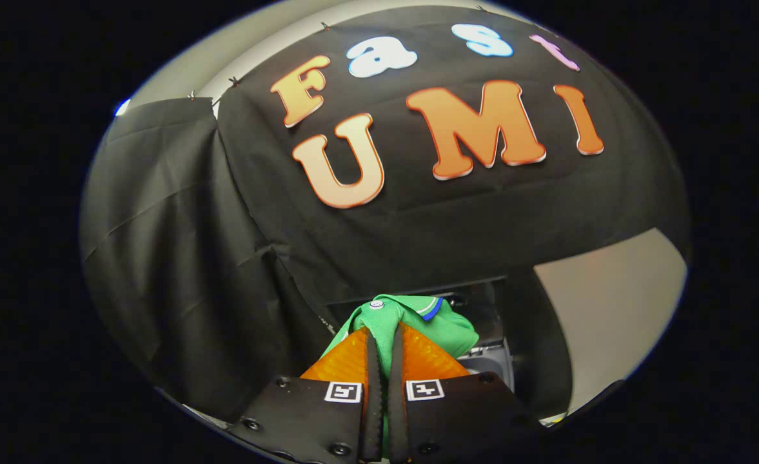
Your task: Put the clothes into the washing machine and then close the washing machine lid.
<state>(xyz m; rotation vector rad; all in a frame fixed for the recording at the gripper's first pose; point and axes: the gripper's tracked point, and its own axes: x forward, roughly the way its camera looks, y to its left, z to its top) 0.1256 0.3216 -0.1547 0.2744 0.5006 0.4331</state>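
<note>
My gripper [382, 338] is shut on a green garment [411, 319] with a white button and a blue collar edge. The cloth is pinched between the two orange fingers [347, 361] and bunches up over their tips, hanging in the air. Just beyond and below the garment, to the right of the fingers, a grey and dark part of the washing machine [492, 361] shows; whether its lid stands open I cannot tell from here.
Black cloth walls [179, 258] close the booth at the left and straight ahead. A pale wall panel [611, 303] stands at the right, beyond the machine.
</note>
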